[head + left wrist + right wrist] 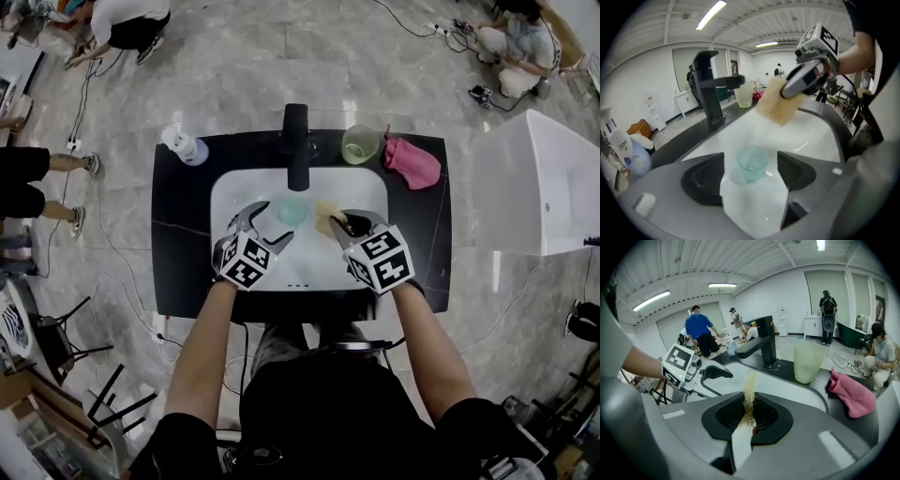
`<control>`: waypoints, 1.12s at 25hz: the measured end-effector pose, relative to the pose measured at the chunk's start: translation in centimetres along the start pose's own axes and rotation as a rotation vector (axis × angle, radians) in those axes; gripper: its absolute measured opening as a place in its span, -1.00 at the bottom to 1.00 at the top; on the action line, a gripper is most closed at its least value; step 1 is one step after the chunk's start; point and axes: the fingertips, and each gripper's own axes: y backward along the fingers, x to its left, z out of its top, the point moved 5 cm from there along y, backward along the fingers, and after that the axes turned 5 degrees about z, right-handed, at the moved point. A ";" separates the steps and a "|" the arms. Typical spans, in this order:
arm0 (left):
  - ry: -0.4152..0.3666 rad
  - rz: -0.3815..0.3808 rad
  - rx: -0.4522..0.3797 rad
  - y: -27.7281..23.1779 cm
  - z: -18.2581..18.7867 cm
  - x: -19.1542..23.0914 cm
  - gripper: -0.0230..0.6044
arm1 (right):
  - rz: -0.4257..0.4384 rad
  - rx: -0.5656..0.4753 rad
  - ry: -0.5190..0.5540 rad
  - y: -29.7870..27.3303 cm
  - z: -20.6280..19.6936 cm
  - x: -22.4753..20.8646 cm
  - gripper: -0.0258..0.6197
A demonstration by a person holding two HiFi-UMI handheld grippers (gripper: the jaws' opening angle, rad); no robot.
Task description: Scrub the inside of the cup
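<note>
Right tongs (749,401) pinch fibrous tan pad (780,105) near translucent teal cup (752,163).

- No word, brand or number reads clearly anywhere in my views.
- The white bottle (628,154) sits at the left end of the counter (675,150), low at the left of my left gripper view. It carries a label with dark lettering above a blue patch. The letters are too blurred for me to spell out.
- The cube on my left gripper (272,223) shows black-and-white square markers: patterns only, with no letters or digits.
- The cube on my right gripper (343,223) bears the same sort of square markers, again patterns rather than writing.
</note>
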 end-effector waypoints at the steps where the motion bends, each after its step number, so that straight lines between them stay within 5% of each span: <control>1: 0.000 -0.006 0.008 -0.8 -0.6 0.2 0.14 | 0.001 0.009 -0.003 -0.8 0.0 -0.1 -0.79; 14: -0.043 -0.122 0.046 -8.9 -4.8 -0.9 0.26 | 0.076 0.133 -0.002 -8.4 -1.3 -0.3 -0.79; 28: -0.105 -0.187 -0.004 -10.5 -4.3 -2.3 0.22 | 0.112 0.238 0.013 -12.1 -4.3 -0.2 -0.79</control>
